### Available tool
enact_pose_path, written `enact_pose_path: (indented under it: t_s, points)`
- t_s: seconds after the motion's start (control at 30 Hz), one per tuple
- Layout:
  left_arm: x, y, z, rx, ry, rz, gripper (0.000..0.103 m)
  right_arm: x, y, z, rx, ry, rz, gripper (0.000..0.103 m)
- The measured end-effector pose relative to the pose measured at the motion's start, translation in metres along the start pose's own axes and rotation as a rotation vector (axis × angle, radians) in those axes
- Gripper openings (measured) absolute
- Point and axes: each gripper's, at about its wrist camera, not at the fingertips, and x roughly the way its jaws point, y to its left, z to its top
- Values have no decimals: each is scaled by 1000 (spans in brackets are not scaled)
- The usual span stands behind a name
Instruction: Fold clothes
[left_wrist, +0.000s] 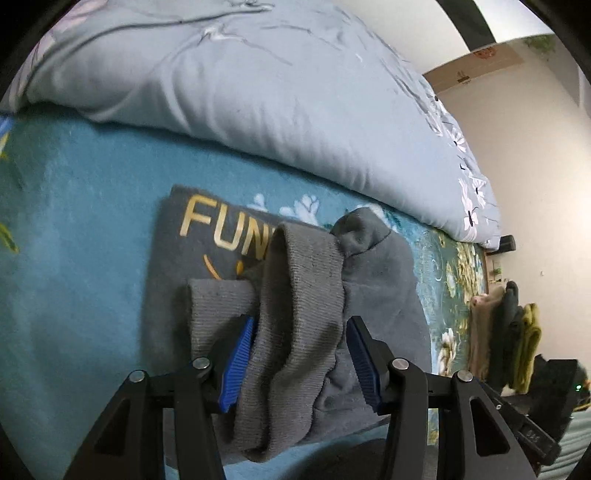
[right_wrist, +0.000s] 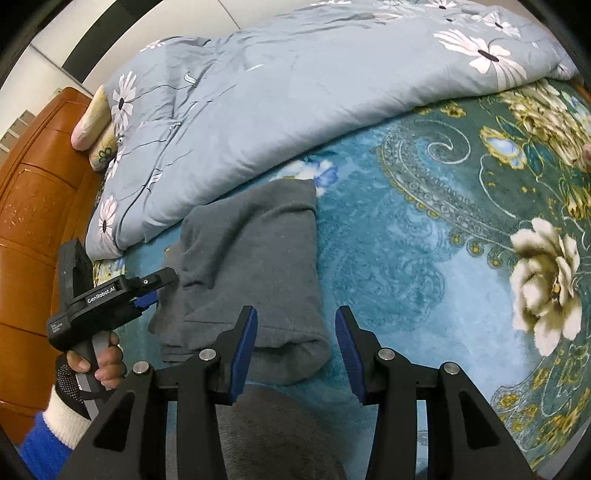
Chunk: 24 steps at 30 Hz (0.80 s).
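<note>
A dark grey sweatshirt (left_wrist: 207, 258) with gold "FUN" lettering lies folded on the teal floral bed cover (left_wrist: 74, 221). Its ribbed grey hem (left_wrist: 299, 295) is bunched up between the blue pads (left_wrist: 238, 362) of my left gripper (left_wrist: 301, 347), whose fingers stand wide apart, open. In the right wrist view the sweatshirt (right_wrist: 251, 266) lies as a folded grey block. My right gripper (right_wrist: 295, 332) hovers open over its near right corner, nothing between the pads. The left gripper (right_wrist: 147, 291) shows at the garment's left edge, held by a gloved hand (right_wrist: 99, 365).
A pale blue flowered duvet (right_wrist: 295, 92) is heaped along the far side of the bed. A wooden headboard (right_wrist: 33, 206) and pillows (right_wrist: 92, 118) stand at the left. A stack of folded clothes (left_wrist: 509, 332) sits at the bed's right end. Grey fabric (right_wrist: 280, 435) lies under my right gripper.
</note>
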Motion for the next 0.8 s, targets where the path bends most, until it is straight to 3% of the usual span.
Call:
enact_pose_path:
  t_s: [0.07,0.13,0.23,0.4,0.47,0.57,0.7,0.73,0.77,0.8]
  points:
    - [-3,3,-3,-21,-18,0,27,1,-2,-1,5,3,-1,45]
    - [-7,2,-8,-22,-48,-3,15,3,-3,-2,7,6,1,45]
    - [-23,-9,-17,32,-104,-30,8,6,0,-2,0,9,5,45]
    - [-69,-9,-29,28,-202,-140,8,6,0,0,5,4,12,45]
    - [-73,6,-34,9,-198,-90,8,6,-1,1,4,4,13,45]
    - [-52,37,-42,-36,-119,47,9,15,-1,-1,9,27,6,45]
    - [-50,46,-47,-70,-113,66,17,27,-2,-5,16,58,-2,45]
    - [-51,45,-47,-60,-113,77,20,30,-2,-5,17,66,-5,45]
    - [-53,43,-46,-51,-112,87,33,33,-3,-6,19,73,-7,45]
    - [-53,44,-46,-55,-107,88,39,33,-3,-6,20,73,-5,45]
